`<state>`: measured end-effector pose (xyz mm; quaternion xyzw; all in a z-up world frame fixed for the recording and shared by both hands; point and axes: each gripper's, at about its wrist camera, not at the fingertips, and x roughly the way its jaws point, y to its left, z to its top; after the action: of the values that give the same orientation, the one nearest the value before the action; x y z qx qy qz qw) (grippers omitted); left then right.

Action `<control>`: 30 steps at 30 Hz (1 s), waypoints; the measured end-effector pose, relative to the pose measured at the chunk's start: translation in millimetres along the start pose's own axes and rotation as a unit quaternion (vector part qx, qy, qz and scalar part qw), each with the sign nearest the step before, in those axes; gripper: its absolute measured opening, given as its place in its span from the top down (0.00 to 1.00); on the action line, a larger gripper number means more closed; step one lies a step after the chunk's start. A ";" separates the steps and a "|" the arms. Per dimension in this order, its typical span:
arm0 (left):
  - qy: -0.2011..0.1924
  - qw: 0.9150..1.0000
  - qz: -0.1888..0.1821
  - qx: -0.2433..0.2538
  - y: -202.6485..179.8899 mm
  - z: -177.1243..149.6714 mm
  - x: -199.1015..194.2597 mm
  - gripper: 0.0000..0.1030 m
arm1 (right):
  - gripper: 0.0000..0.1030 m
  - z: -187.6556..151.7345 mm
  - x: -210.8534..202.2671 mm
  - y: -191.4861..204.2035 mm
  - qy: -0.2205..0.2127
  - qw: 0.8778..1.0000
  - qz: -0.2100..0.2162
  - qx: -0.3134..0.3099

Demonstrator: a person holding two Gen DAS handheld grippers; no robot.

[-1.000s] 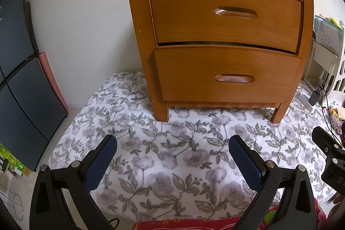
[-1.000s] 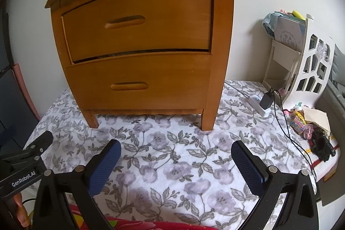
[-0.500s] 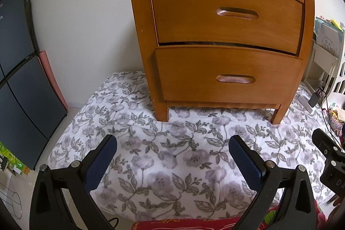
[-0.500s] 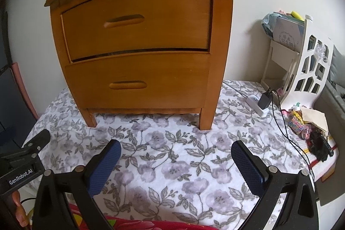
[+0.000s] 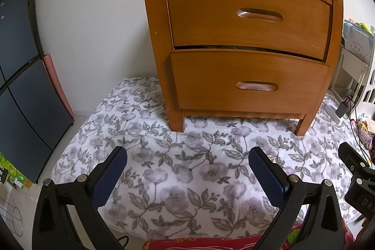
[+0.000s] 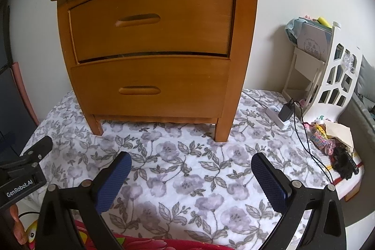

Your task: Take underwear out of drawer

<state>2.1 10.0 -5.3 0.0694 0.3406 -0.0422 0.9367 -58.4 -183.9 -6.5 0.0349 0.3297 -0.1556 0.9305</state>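
A wooden nightstand (image 5: 246,39) (image 6: 152,43) with two drawers stands on a floral quilt. The top drawer (image 5: 248,15) (image 6: 150,22) and bottom drawer (image 5: 248,83) (image 6: 150,86) are both closed, with a thin dark gap between them. No underwear shows. My left gripper (image 5: 187,168) hovers open over the quilt in front of the nightstand, well short of it. My right gripper (image 6: 191,173) is open too, at about the same distance, slightly to the right. Neither holds anything.
The floral quilt (image 5: 187,156) (image 6: 187,156) covers the surface below. A white cut-out rack (image 6: 328,72) with papers, a charger and cable (image 6: 287,110) and small clutter (image 6: 332,139) sit right. Dark panels (image 5: 21,76) stand at the left. Red fabric (image 6: 164,244) lies nearest me.
Both grippers have drifted slightly closer to the nightstand, which now looks a little larger. Both stay open.
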 end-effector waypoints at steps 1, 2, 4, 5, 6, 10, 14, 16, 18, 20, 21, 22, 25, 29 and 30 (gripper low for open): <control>0.000 1.000 0.000 0.000 0.0 0.1 0.0 0.00 | 0.00 -0.2 -0.1 0.0 0.000 1.000 0.000 0.000; 0.000 1.000 0.000 0.000 0.1 -0.2 0.1 0.00 | 0.00 -0.4 0.0 0.1 0.000 1.000 0.000 0.000; 0.000 1.000 0.000 0.000 0.0 0.2 0.1 0.00 | 0.00 -1.3 -0.3 -1.2 0.000 1.000 -0.001 -0.001; 0.000 1.000 0.000 0.000 0.1 0.2 0.1 0.00 | 0.00 -1.3 -0.4 -1.5 0.000 1.000 -0.001 -0.001; 0.000 1.000 0.000 0.000 0.1 0.3 0.1 0.00 | 0.00 -1.5 -0.6 -1.8 0.000 1.000 -0.002 -0.001; 0.000 1.000 0.000 0.000 0.4 -0.1 0.0 0.00 | 0.00 -2.2 -1.5 -2.2 -0.002 1.000 -0.003 -0.002; 0.000 1.000 -0.001 0.000 0.5 0.1 -0.1 0.00 | 0.00 -2.5 -1.7 -2.0 -0.001 1.000 -0.004 -0.003; 0.000 1.000 -0.001 0.000 0.5 0.1 -0.1 0.00 | 0.00 -2.5 -1.7 -1.7 -0.002 1.000 -0.005 -0.003; 0.000 1.000 -0.001 0.000 0.6 0.0 -0.2 0.00 | 0.00 -3.1 -1.7 -1.8 -0.002 1.000 -0.005 -0.004; 0.001 1.000 -0.001 -0.002 2.4 0.8 -0.7 0.00 | 0.00 -3.6 -1.9 -2.1 -0.001 1.000 -0.005 -0.004; 0.001 1.000 -0.001 -0.002 2.4 1.0 -0.6 0.00 | 0.00 -3.8 -1.9 -1.9 -0.001 1.000 -0.005 -0.004; 0.001 1.000 -0.001 -0.001 2.5 1.0 -0.6 0.00 | 0.00 -3.9 -1.9 -2.0 -0.002 1.000 -0.005 -0.004; 0.001 1.000 -0.001 -0.001 2.7 0.9 -0.7 0.00 | 0.00 -4.9 -2.0 -1.8 -0.001 1.000 -0.005 -0.004; 0.001 1.000 -0.001 -0.002 3.1 0.8 -0.8 0.00 | 0.00 -7.1 -0.8 -0.9 0.003 1.000 -0.004 -0.007; 0.001 1.000 -0.001 -0.002 3.0 0.6 -0.9 0.00 | 0.00 -7.7 -0.3 -0.2 0.004 1.000 -0.004 -0.007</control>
<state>2.2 12.9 -3.9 0.0672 0.3415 -0.0423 0.9365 -63.2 -182.7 -12.3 0.0272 0.3346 -0.1569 0.9288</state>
